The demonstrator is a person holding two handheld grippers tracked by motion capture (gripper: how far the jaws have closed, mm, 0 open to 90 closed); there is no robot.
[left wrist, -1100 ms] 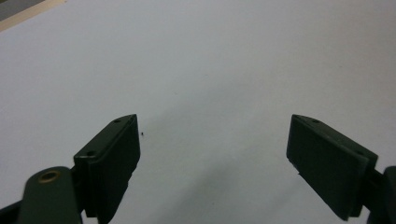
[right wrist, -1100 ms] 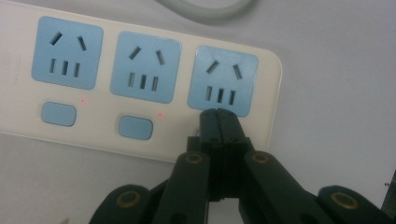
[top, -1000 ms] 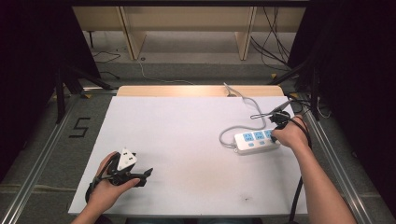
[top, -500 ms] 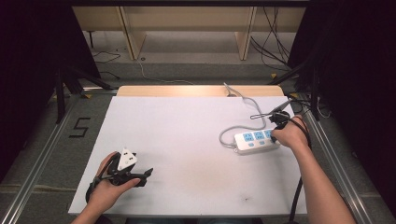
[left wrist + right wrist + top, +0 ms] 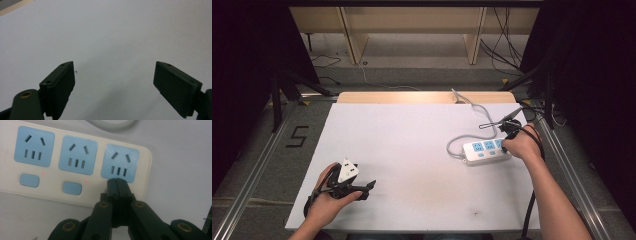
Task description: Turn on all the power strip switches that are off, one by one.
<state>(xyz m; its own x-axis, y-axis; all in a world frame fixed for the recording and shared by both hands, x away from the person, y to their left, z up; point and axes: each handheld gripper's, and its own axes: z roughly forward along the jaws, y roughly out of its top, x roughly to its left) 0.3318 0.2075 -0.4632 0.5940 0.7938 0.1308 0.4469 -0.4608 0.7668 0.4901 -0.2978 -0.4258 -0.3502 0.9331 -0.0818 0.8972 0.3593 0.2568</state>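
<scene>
A white power strip (image 5: pixel 482 150) with three blue sockets lies at the right of the white table (image 5: pixel 412 145). My right gripper (image 5: pixel 504 147) is shut, and a hand holds it down over the strip's right end. In the right gripper view its closed tips (image 5: pixel 117 182) sit on the strip (image 5: pixel 75 182) just below the rightmost socket (image 5: pixel 120 163), in line with two blue buttons (image 5: pixel 72 188); what lies under the tips is hidden. My left gripper (image 5: pixel 367 190) rests at the table's near left, open. Its jaws (image 5: pixel 115 72) stand wide apart over bare table.
The strip's grey cord (image 5: pixel 457 141) loops to its left and runs to the table's far edge, where a wooden strip (image 5: pixel 422 97) shows. Black cables (image 5: pixel 532 112) hang at the right edge. A "5" mark (image 5: pixel 297 136) is on the floor at the left.
</scene>
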